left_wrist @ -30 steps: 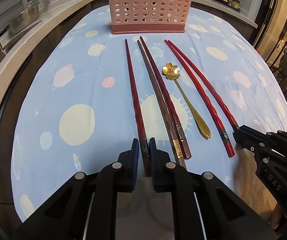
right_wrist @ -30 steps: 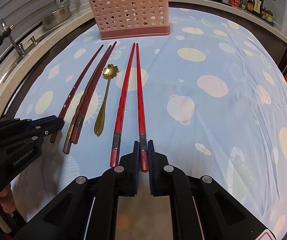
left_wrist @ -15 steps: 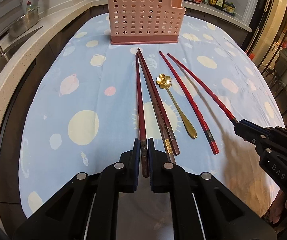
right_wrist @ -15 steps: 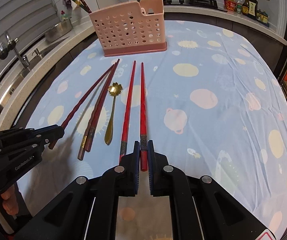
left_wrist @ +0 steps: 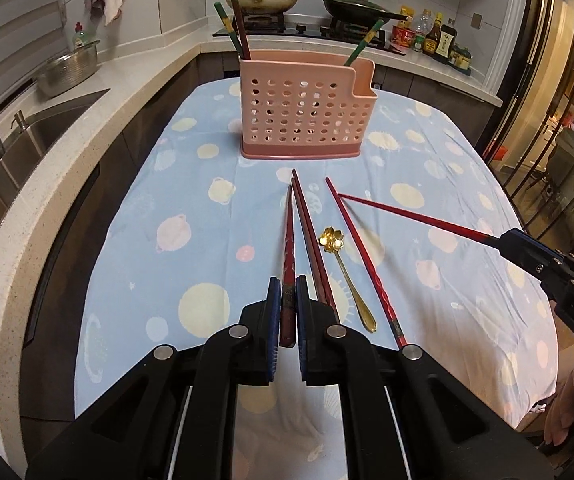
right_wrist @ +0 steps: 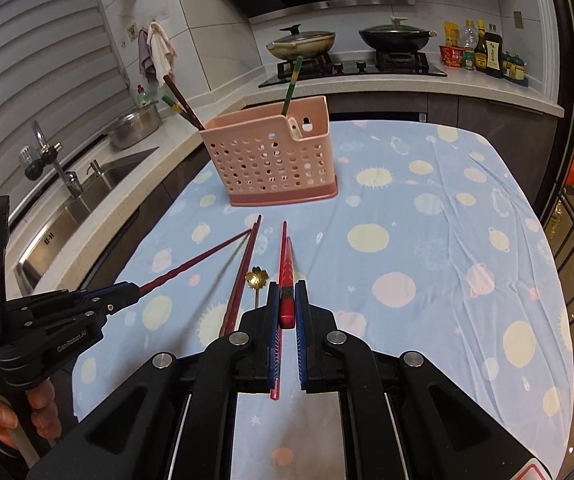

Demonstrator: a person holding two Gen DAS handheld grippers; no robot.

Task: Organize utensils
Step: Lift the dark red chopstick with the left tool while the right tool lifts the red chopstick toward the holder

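Left gripper [left_wrist: 285, 296] is clamping a dark red chopstick [left_wrist: 288, 240], right gripper [right_wrist: 287, 300] is pinching a bright red chopstick [right_wrist: 285, 256], both lifted off the tablecloth [left_wrist: 135, 240]. Only the right view is showing the pink holder [right_wrist: 271, 160] compartments' insides; the left view alone is showing the whole gold spoon [left_wrist: 347, 276] lying flat.

Two lidded pans [right_wrist: 301, 42], sauce bottles [right_wrist: 483, 50]

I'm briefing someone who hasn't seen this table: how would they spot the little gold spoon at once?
Start at the pink perforated holder standing on the blue spotted tablecloth, then look at the row of long utensils lying in front of it. Among the red and brown chopsticks lies the gold spoon: the only metal-coloured piece, shorter than the rest, with a flower-shaped bowl.
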